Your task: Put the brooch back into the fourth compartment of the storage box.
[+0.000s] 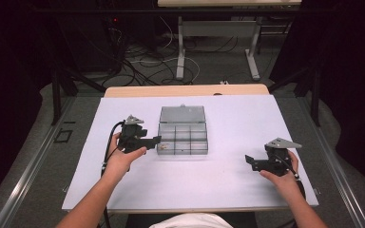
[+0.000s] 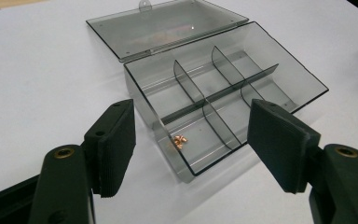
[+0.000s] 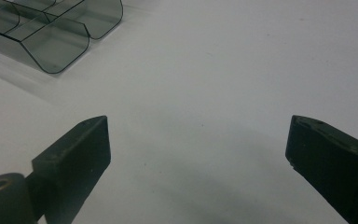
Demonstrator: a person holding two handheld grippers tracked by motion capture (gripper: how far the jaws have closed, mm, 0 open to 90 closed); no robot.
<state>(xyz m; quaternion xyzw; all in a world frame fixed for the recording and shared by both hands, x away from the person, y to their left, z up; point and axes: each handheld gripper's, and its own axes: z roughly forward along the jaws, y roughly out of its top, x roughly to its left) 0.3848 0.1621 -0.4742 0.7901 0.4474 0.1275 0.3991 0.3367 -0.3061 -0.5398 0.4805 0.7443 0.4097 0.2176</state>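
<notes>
Clear smoky-grey plastic compartment box (image 1: 183, 137) sits at centre of the high view on a white sheet (image 1: 228, 118), lid (image 1: 182, 114) swung fully open and lying flat behind it. In the left gripper view the box (image 2: 261, 74) fills the upper middle of frame, dividers splitting it into approx six cells; lid (image 2: 168, 25) at top centre. A few small copper-coloured bits (image 2: 179, 140) lie in the near corner cell, just above frame centre-bottom; too small to say what they are.

Left gripper (image 1: 153, 140) is held by the left hand (image 1: 121, 159) left of centre, tip just beside the box's left edge. Its jaws are spread wide w/ nothing between; in its own view the gripper (image 2: 191, 147) frames the near corner of the box.

Right gripper (image 1: 251, 161) is at lower right of the high view in the right hand (image 1: 280, 178), well apart from the box. Jaws also wide apart, empty; its own view has the gripper (image 3: 198, 149) over bare sheet (image 3: 223, 84), box corner (image 3: 56, 37) at upper left.

Wooden table edge (image 1: 185, 90) shows beyond the sheet.
</notes>
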